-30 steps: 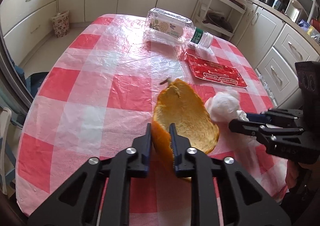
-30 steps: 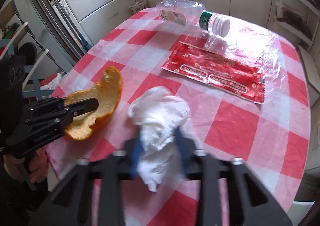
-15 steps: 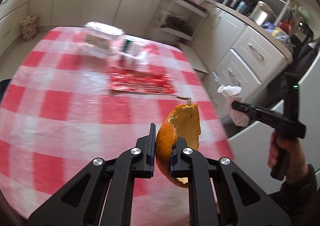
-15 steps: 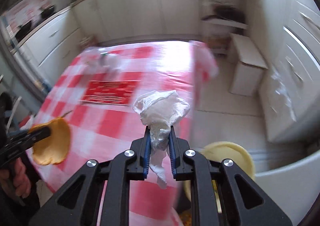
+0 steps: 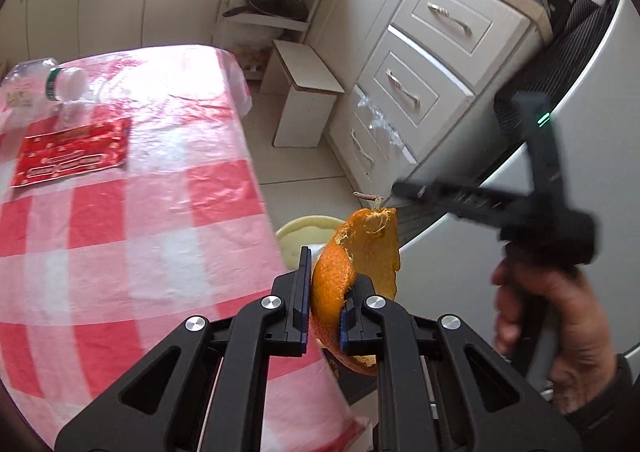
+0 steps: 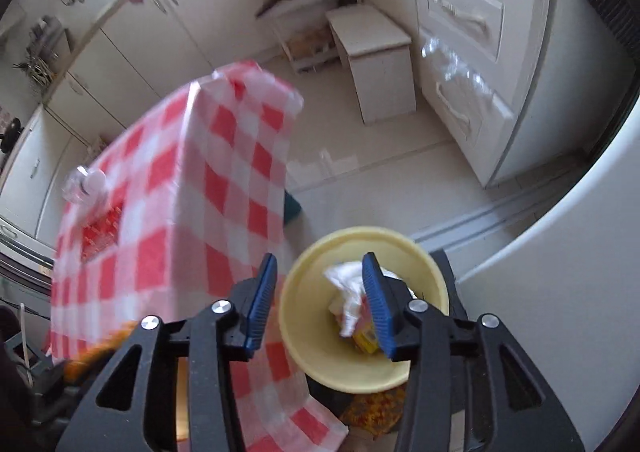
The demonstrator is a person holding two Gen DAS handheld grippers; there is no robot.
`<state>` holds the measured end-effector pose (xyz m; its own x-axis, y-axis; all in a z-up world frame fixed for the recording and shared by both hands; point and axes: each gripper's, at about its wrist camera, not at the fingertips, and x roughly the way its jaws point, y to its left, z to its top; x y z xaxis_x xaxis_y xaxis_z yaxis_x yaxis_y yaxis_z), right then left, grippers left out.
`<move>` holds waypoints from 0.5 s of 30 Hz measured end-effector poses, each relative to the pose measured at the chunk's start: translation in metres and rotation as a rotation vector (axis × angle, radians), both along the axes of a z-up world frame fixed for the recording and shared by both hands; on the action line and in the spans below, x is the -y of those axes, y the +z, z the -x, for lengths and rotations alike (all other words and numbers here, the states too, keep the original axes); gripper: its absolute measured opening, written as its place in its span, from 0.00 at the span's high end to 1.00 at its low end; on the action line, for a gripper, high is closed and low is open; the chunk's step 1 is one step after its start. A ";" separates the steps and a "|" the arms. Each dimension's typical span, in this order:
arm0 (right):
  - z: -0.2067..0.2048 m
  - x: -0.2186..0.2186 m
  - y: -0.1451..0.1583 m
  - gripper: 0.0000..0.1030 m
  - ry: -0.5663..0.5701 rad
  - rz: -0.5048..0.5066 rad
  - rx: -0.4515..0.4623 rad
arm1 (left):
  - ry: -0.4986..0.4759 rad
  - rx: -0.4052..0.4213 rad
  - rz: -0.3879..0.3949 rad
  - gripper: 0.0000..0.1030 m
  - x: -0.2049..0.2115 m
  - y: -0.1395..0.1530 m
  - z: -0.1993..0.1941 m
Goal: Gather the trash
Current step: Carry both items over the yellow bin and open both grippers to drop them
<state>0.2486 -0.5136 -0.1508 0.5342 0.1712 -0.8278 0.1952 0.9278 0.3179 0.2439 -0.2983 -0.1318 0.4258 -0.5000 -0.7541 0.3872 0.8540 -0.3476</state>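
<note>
Over the yellow waste bin [image 6: 362,310], at about 5 o'clock in the right wrist view, the right tongs [image 6: 320,298] are seen with their blue pads parted. The jaws have just been opening, and nothing is pressed between them; the crumpled white tissue [image 6: 346,284] appears below them, inside the bin, on top of other rubbish.

In the left wrist view the left tongs [image 5: 325,312] are clenched on the orange peel [image 5: 356,252], which is held upright at about 6 o'clock. The rim of the bin [image 5: 298,228] shows just behind the peel, beside the hanging edge of the red-checked tablecloth [image 5: 120,232]. The peel is judged to be not yet over the mouth of the bin.

The step in hand is judged to be the dropping of the peel. It would be done well if the peel were carried fully over the middle of the bin before the grip is let go, since a curved peel released near the rim could catch on the cloth edge or fall to the floor. The right tongs [image 5: 404,190], seen at 3 o'clock, are best drawn aside first so that the two tools are not knocked together.

On the tabletop, the red wrapper [image 5: 70,156] at 9 o'clock and the clear plastic bottle [image 5: 44,86] at 10 o'clock remain to be collected.
</note>
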 end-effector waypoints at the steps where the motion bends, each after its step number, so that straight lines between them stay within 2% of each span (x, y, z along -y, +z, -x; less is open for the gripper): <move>1: 0.004 0.000 0.009 0.50 -0.003 -0.001 0.030 | 0.000 -0.007 -0.011 0.90 0.007 -0.004 -0.002; 5: 0.016 -0.002 0.053 0.44 -0.014 -0.026 0.182 | 0.007 -0.036 -0.064 0.89 0.037 -0.021 -0.012; 8: 0.022 0.000 0.076 0.43 -0.014 -0.067 0.271 | 0.013 -0.083 -0.078 0.80 0.056 -0.036 -0.018; 11: 0.021 0.002 0.087 0.42 -0.018 -0.092 0.320 | 0.009 -0.087 -0.085 0.73 0.071 -0.042 -0.021; 15: 0.016 0.003 0.085 0.42 -0.013 -0.113 0.323 | -0.009 -0.073 -0.077 0.67 0.074 -0.036 -0.016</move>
